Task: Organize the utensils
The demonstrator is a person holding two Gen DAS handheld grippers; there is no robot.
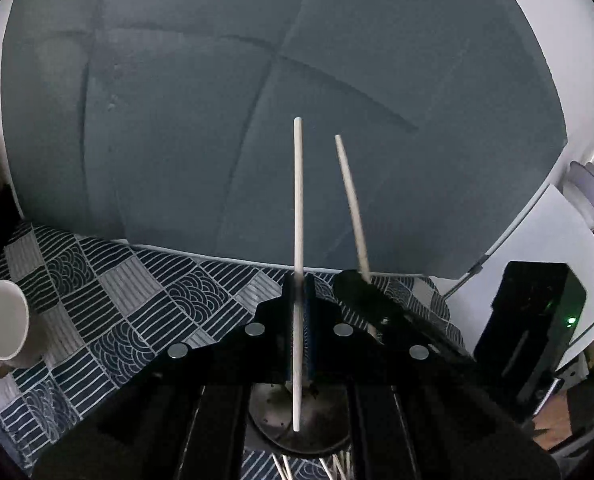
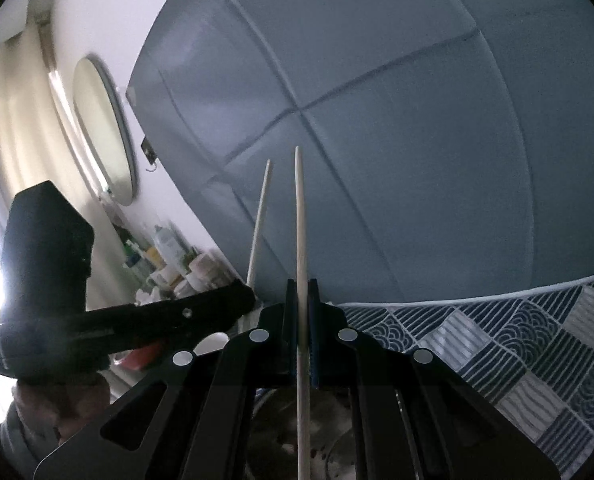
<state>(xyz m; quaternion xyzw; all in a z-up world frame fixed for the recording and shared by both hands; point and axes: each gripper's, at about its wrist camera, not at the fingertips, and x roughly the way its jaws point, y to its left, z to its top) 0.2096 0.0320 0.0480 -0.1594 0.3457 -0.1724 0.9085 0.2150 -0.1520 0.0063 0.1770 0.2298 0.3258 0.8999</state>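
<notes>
Wooden chopstick (image 1: 298,200) clamped in left gripper (image 1: 298,292), chopstick (image 2: 300,220) in right gripper (image 2: 302,300)

You won't find any readable text, label, brand, number or sign in either wrist view; the bottles at nine o'clock in your right view are too blurred.

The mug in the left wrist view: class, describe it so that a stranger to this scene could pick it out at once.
Start from the patterned blue-and-white tablecloth that covers the table below the grey padded panel. Follow the cloth to its far left edge, where the mug lies tipped with its open mouth towards the camera. It is the only cup there, plain pale, unlike the thin chopsticks.
</notes>
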